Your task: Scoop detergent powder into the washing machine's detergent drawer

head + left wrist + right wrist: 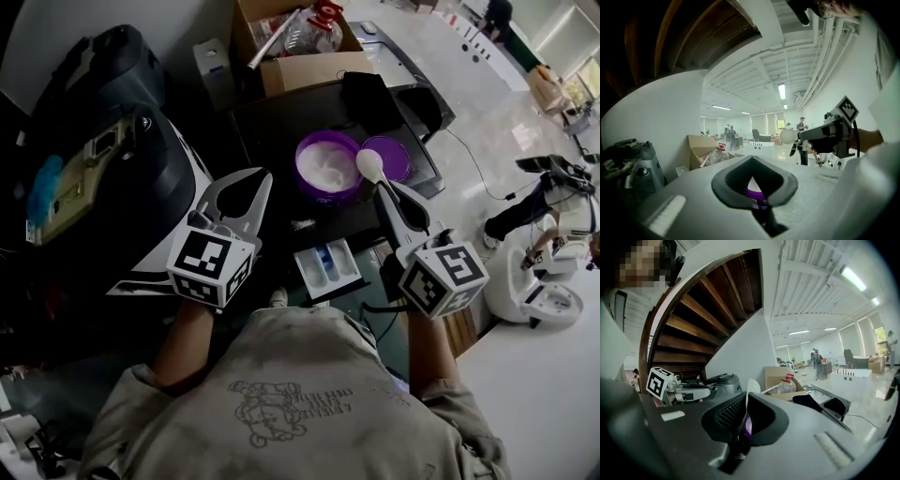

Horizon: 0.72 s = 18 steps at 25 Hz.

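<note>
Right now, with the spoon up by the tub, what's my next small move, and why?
Probably draw the right gripper back toward you, spoon kept level, to above the open detergent drawer. The spoon hangs at the rim of the purple tub, clear of the powder, its bowl seemingly full; the drawer lies nearer you.

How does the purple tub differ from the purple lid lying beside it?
The tub is deeper and holds white powder; the lid is shallow and empty. The tub looks wider than the lid. Both are round and purple, side by side.
</note>
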### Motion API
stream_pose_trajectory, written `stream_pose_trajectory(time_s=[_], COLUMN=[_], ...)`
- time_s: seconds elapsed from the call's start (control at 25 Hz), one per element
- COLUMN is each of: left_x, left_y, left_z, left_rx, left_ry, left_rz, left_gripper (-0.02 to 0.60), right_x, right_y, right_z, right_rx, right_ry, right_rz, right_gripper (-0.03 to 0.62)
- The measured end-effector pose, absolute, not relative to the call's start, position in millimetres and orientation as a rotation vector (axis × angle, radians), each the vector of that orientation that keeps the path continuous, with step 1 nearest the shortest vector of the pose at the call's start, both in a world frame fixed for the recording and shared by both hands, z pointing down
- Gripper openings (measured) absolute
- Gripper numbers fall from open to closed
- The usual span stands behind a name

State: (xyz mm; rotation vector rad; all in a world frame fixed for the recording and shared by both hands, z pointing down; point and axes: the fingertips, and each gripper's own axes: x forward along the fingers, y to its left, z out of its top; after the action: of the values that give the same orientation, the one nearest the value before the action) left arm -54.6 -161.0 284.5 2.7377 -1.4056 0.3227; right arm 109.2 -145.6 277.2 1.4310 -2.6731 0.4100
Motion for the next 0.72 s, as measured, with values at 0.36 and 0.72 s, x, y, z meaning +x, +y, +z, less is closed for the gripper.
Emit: stream_pose_trajectory(time_s=[0.36,0.72], left_x=[-59,-63], left_y=[-163,-167], left_z=[278,280], left_rx=[2.726,2.709], left_ry=[-1.448,-1.47], left_rz=[0.307,0.328], left_gripper=[0.0,0.0], right_x=[110,104], right_y=[-152,-157], right_z=[262,262], right_rx=[1.426,1.388], right_ry=[-2.694,-2.726], right_rz=[0.313,0.328], right_gripper=[0.035,0.037])
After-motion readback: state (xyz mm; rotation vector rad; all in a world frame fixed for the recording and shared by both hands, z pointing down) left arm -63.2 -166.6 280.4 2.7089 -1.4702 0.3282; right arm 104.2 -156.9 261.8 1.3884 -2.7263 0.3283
